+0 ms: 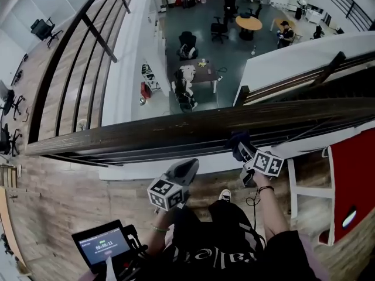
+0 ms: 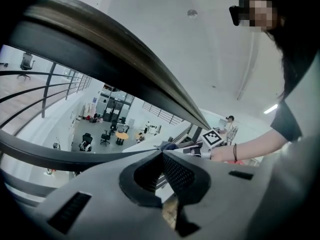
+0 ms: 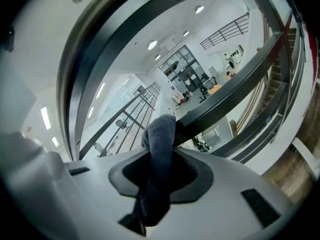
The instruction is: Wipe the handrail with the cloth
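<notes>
Nearest to us, item one: a small black device with a lit screen [image 1: 103,244], low at the left beside the person's black printed top and out of the work. Item two: the left gripper [image 1: 183,171], grey with a marker cube, held low and short of the rail. Its jaws are pressed together with nothing between them, and we judge it is held back because one tool is enough for wiping. Item three: the right gripper [image 1: 241,149], extended forward and up to the near edge of the rail. Its jaws are clamped on a soft dark grey-blue cloth [image 3: 159,144], pinched through its middle so that a folded wad stands proud of the tips. We take this grip to present a padded face to the rail and hold the hard jaws clear of it. In the head view the cloth sits against the near edge of item four, the long dark wooden handrail [image 1: 146,133], right of its middle; whether it presses firmly we cannot tell. The rail runs across in front of the person above slim dark bars, so a sideways sweep would follow it. Item five, far below: a grey office floor [image 1: 234,51] with a round orange table [image 1: 249,23], black chairs and seated people, well apart from the work.
</notes>
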`<state>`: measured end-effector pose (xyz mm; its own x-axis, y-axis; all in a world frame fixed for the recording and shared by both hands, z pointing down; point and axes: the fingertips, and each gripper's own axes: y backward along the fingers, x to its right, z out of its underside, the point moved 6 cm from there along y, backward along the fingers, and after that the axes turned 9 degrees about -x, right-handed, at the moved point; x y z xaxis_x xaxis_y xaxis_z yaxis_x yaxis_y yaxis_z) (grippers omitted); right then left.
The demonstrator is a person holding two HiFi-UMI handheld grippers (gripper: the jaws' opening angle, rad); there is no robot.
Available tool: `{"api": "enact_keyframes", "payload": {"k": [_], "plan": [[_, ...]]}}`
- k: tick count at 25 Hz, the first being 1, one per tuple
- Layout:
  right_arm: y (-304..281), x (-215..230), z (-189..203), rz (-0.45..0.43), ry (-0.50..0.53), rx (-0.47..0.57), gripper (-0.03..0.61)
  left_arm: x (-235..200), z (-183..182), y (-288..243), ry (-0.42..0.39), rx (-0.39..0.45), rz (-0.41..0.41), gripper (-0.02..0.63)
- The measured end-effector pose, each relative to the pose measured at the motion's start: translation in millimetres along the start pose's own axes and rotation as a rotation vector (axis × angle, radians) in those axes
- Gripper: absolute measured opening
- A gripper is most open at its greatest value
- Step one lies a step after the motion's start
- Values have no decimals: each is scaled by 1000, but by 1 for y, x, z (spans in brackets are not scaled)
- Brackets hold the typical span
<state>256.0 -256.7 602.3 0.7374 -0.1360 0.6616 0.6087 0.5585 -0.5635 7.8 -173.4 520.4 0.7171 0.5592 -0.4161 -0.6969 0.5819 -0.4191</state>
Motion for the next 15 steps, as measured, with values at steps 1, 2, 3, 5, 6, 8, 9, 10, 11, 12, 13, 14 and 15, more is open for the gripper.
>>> {"api": "enact_keyframes", "payload": {"k": [1,2,3,5,6,8,9,10,11,12,13,14,15], "plan": [[6,4,-6,9,-6,4,92,2,-5,-2,0,2,2,0],[13,9,-13,18,-13,9,92,6,-11,-5,0,3,3,0],[22,17,-22,27,-18,14,92,11,-16,-10,1,1,4,0],[43,40,-40,45,-26,27,92,27,-21,-24,1,-8,4,0],[54,56,-46,54,-29,34,92,36,-19,-33,0,-14,3,0],[75,89,-58,76,-36,49,92,53,-12,-49,-3,-22,1,0],[84,107,-63,89,-39,56,92,60,-9,-56,-4,-24,1,0],[95,125,-68,102,-44,63,92,69,-6,-63,-6,-25,-1,0],[107,144,-73,115,-48,71,92,78,-1,-71,-9,-27,-2,0],[120,164,-77,127,-54,81,92,88,4,-78,-11,-30,-5,0],[134,182,-81,140,-60,91,92,97,9,-84,-14,-33,-8,0],[146,198,-86,153,-66,101,92,105,12,-88,-15,-37,-12,0],[157,210,-91,167,-71,110,92,110,13,-90,-16,-41,-16,0]]}}
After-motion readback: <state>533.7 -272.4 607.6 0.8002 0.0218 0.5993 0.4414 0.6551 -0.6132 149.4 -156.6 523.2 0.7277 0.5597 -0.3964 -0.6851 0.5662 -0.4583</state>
